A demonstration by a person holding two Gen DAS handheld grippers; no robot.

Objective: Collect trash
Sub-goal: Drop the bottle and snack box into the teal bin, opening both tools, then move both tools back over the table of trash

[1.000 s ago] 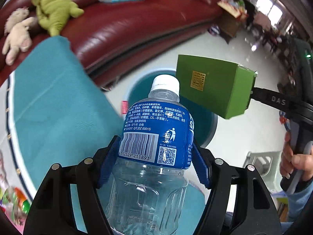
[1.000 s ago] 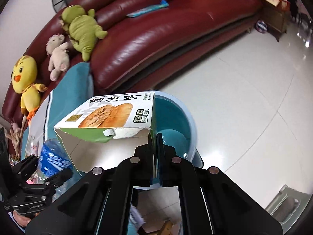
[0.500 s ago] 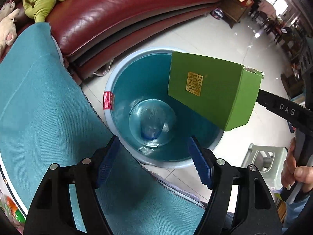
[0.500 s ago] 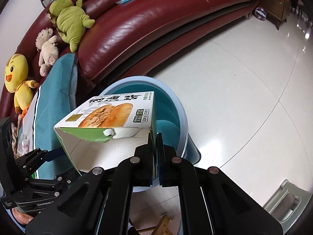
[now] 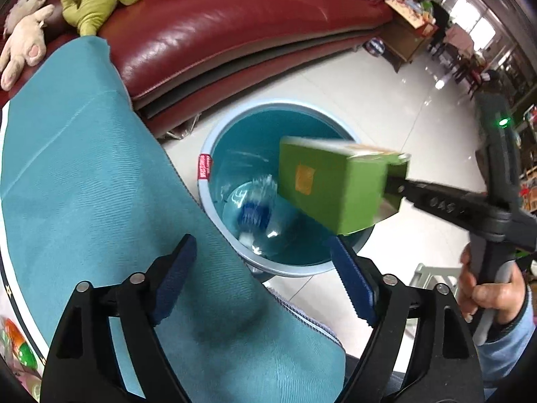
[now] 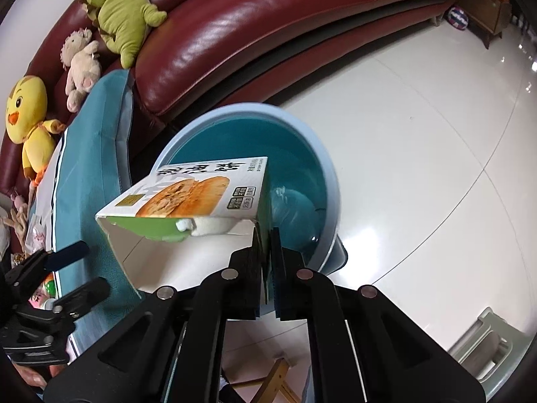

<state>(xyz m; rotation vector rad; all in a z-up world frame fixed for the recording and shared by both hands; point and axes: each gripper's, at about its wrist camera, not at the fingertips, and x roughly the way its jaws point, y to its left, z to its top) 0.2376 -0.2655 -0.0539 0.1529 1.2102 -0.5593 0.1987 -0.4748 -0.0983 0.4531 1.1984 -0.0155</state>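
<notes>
In the left wrist view, the left gripper (image 5: 261, 278) was seen spread wide and empty above the edge of the teal cloth (image 5: 84, 181). The plastic bottle (image 5: 258, 211), clamped between those fingers a second earlier, had been released and was seen lying blurred at the bottom of the blue bin (image 5: 204, 198). That piece of trash was thus judged to be collected. The green box (image 5: 332, 184) was seen held over the bin mouth, farther across it than half a second earlier, by the right gripper (image 5: 396, 188).

In the right wrist view, the right gripper (image 6: 268, 258) was seen pinched narrowly on one wall of the green box (image 6: 198, 194), whose torn open end faced the camera. The box was seen hanging above the near rim of the blue bin (image 6: 330, 181), which had been brought closer beneath it. The bottle could be made out only as a pale blur inside the bin. The box had not yet been let go; its release was judged to be the step in hand.
</notes>
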